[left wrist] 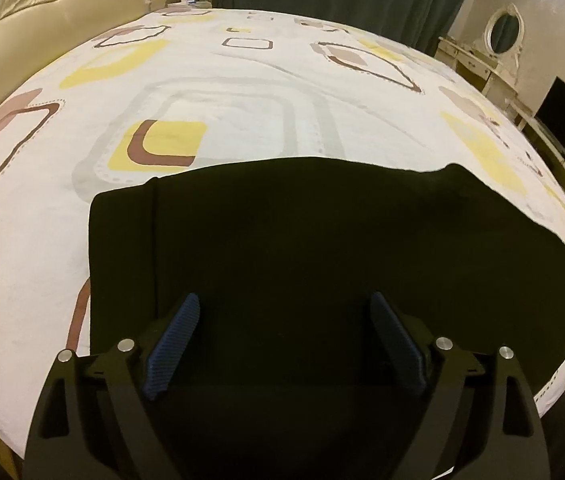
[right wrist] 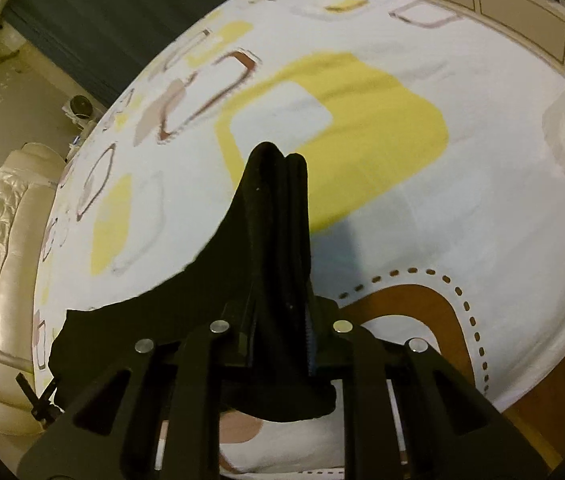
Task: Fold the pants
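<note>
Pants (left wrist: 322,248), black, lie on the bed (left wrist: 242,92) near its front edge, long axis left to right; broad bare sheet beyond. Left gripper (left wrist: 284,344) hovers over them, fingers spread, gripping nothing. Right gripper (right wrist: 282,320) is clamped on a bunched end, lifted off the sheet.

1. The left gripper (left wrist: 284,344) has a matte black frame with cut-out slots in its outer arms.
2. Its two fingers carry ribbed dark blue pads (left wrist: 172,346).
3. Round silver screws (left wrist: 125,345) sit at the joints.
4. The right gripper (right wrist: 282,344) has the same black frame and silver screws.
</note>
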Demonstrator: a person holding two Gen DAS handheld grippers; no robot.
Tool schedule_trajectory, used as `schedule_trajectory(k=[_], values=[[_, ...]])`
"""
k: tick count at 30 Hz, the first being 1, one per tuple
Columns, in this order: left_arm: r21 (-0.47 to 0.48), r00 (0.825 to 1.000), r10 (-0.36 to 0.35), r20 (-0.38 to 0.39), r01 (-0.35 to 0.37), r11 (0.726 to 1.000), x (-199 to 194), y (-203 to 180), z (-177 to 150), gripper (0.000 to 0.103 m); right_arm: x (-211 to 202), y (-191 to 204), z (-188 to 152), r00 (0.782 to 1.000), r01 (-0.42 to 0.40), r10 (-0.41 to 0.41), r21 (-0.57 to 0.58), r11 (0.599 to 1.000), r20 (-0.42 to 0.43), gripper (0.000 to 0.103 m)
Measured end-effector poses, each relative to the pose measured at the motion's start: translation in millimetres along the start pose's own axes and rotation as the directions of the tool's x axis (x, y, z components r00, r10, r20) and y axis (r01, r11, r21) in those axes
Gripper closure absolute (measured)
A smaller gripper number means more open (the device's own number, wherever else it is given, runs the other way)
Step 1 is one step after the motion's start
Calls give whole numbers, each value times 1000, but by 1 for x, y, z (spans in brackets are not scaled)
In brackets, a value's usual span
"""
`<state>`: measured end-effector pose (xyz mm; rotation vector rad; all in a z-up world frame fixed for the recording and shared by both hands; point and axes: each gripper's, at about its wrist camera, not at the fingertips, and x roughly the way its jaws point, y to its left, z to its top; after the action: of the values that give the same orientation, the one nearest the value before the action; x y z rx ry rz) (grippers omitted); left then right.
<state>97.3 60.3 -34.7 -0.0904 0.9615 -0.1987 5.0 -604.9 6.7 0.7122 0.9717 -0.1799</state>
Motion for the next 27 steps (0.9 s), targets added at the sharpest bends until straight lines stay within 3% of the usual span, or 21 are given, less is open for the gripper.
schedule_trajectory(k=[10,16,22,27], values=[[-5,1000,-4,14,4,1000,1,0,1,16,-38,57,17,1000,-17,17,-74,997,1,87],[3,1000,0,17,-1,1000,1,-1,1,16,-58,118,14,999,-50,52,-165,985,11,87],[13,1000,8,19,-9,1000,1,-2,1,16,-68,197,-12,993,-99,114,-292,951,38,87],[13,1000,11,21,-11,1000,1,-3,0,16,-52,262,-49,986,-146,168,-391,909,23,87]])
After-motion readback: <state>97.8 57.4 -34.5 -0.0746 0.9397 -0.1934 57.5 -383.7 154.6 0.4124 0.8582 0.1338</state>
